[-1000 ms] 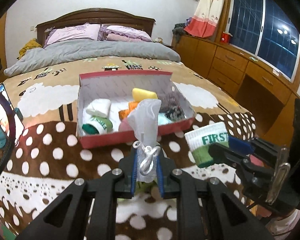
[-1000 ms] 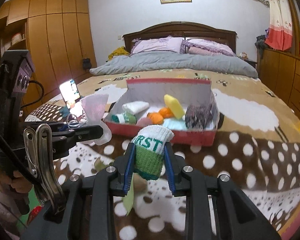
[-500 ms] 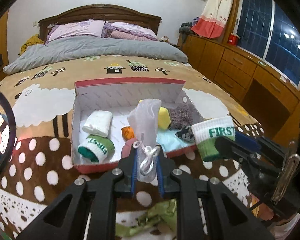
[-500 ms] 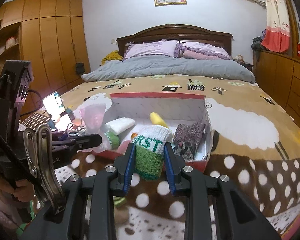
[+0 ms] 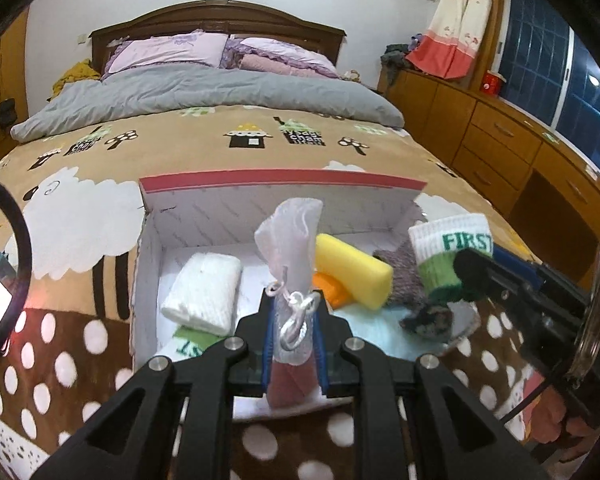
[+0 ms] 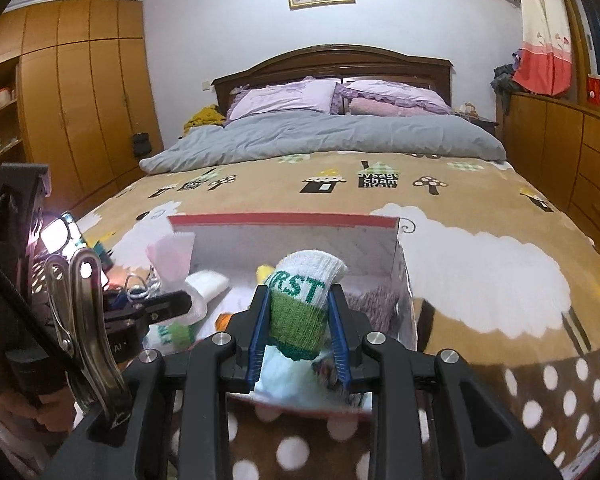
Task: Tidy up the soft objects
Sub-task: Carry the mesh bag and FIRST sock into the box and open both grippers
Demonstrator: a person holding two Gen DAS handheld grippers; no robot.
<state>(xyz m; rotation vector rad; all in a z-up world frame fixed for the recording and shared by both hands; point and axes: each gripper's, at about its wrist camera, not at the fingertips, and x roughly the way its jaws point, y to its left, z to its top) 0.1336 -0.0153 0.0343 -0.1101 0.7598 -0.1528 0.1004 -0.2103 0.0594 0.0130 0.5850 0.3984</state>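
A sheer white drawstring pouch (image 5: 290, 240) stands upright above the open red-rimmed box (image 5: 276, 178) on the bed. Beside it, a rolled white-and-green sock (image 6: 302, 304) lettered "FIRST" is up over the box too. Inside lie a white roll (image 5: 204, 296), a yellow sponge (image 5: 352, 270), something orange (image 5: 330, 288) and a matching sock (image 5: 188, 344).

Gauze pouch (image 5: 290, 240): sheer, translucent mesh cloth, tied with glossy white cord. Rolled sock (image 6: 302, 300): ribbed knit, matt, white and green. Box (image 5: 280, 184): matt cardboard, red outside, white inside. Sponge block (image 5: 352, 270): yellow foam, matt. Blanket (image 6: 480, 280): plush fleece. Gripper fingers (image 6: 256, 328): matt black plastic, blue pads, bright metal screws
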